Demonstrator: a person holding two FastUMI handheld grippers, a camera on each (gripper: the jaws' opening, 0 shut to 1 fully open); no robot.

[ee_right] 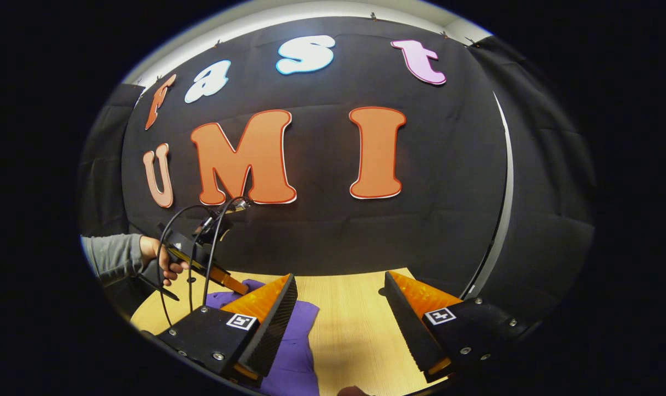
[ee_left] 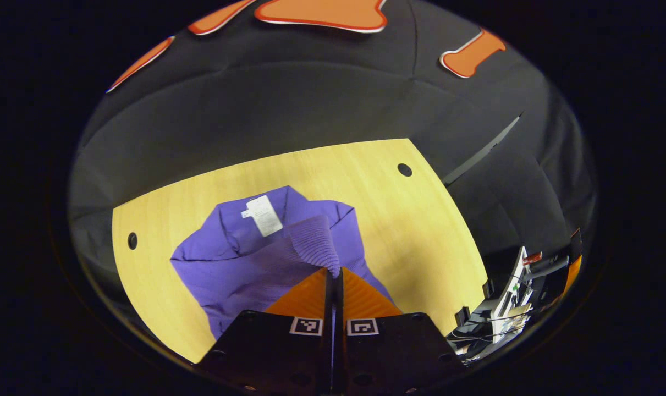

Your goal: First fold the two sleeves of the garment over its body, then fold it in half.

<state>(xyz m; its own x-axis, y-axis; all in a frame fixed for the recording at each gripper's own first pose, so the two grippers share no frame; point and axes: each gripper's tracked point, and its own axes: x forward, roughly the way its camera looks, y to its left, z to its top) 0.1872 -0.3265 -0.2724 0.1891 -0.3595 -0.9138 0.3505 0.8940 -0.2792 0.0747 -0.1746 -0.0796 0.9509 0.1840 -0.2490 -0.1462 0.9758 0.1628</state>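
A purple knitted garment (ee_left: 256, 258) lies bunched on the pale yellow wooden table (ee_left: 409, 231), nearer its left half in the left gripper view; its fabric is rumpled into soft folds, and a white rectangular care label (ee_left: 264, 215) shows on an upturned inner face near the far edge; a ribbed sleeve cuff (ee_left: 316, 245) is drawn up over the body and pinched between the fingers of the left gripper (ee_left: 335, 272), whose jaws are clenched on it. In the right gripper view the right gripper (ee_right: 341, 286) hangs above the table with its jaws spread wide and nothing between them; the garment's edge (ee_right: 294, 341) lies under its left finger; farther off, a hand (ee_right: 159, 261) in a grey sleeve (ee_right: 113, 256) holds the other gripper over the purple cloth.
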